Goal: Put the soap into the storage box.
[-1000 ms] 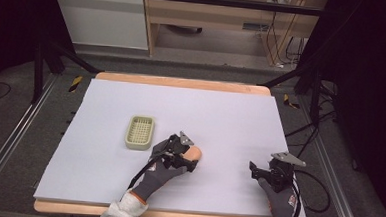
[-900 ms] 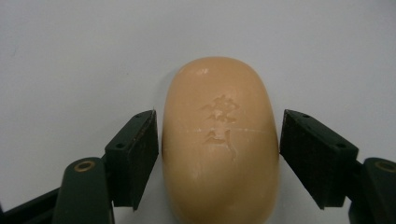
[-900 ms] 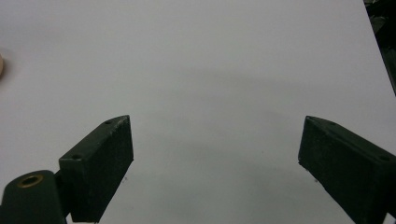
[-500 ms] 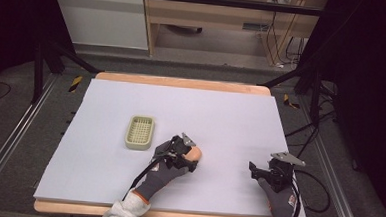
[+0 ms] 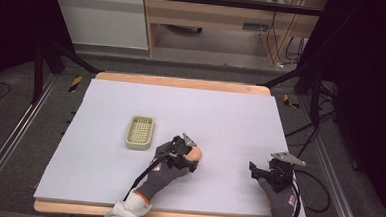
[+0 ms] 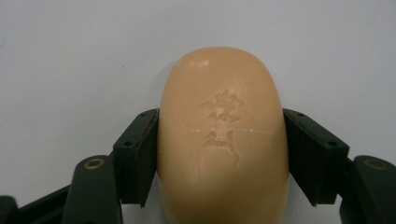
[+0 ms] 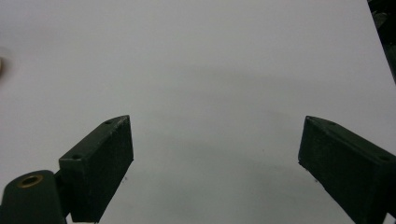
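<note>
An oval peach-coloured bar of soap [image 6: 220, 135] with a stamped mark lies on the white table sheet, and my left gripper [image 6: 219, 149] is shut on it, both black pads pressed to its sides. In the high view the soap [image 5: 195, 154] sits near the table's middle front, under my left gripper [image 5: 191, 156]. A pale green slotted soap tray [image 5: 140, 132] rests a short way to its left and farther back. My right gripper [image 5: 261, 173] stands open over bare sheet at the front right, its jaws [image 7: 215, 163] wide apart with nothing between them.
The white sheet [image 5: 220, 115] covers a wooden board [image 5: 182, 82]. Cables [image 5: 317, 190] trail off the right side by my right gripper. Dark stands and a cabinet lie beyond the far edge.
</note>
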`<state>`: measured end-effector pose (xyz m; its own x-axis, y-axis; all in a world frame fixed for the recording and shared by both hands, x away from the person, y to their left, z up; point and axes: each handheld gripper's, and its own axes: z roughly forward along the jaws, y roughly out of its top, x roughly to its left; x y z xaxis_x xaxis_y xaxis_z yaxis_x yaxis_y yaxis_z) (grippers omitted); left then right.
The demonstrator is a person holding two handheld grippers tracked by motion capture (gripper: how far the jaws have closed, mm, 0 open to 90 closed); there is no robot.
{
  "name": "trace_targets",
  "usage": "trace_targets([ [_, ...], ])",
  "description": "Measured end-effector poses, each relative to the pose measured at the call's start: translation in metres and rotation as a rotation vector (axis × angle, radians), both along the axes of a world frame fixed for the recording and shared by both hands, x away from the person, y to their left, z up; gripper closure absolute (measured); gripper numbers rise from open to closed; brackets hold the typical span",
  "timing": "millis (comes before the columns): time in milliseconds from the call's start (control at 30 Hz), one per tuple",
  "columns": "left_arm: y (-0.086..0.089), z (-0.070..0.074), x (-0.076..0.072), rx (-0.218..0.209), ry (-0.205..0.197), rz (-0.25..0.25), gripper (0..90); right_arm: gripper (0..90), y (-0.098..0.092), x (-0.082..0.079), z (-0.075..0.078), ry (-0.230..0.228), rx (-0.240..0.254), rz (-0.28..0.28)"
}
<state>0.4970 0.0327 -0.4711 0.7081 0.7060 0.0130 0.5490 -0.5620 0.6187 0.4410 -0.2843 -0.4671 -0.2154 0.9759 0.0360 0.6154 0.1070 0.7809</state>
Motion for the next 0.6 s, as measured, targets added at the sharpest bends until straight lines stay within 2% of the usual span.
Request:
trace_targets([
  [367,-0.0003,0.0008,0.0010,0.002,0.004,0.000,32.0,10.4,0.0001,-0.0002,0.0004,0.000,0.006,0.001],
  [600,0.0032,0.0058,0.0016,-0.026,0.008,0.002,32.0,10.5,0.0000,-0.0002,0.0005,0.001,0.007,0.002],
])
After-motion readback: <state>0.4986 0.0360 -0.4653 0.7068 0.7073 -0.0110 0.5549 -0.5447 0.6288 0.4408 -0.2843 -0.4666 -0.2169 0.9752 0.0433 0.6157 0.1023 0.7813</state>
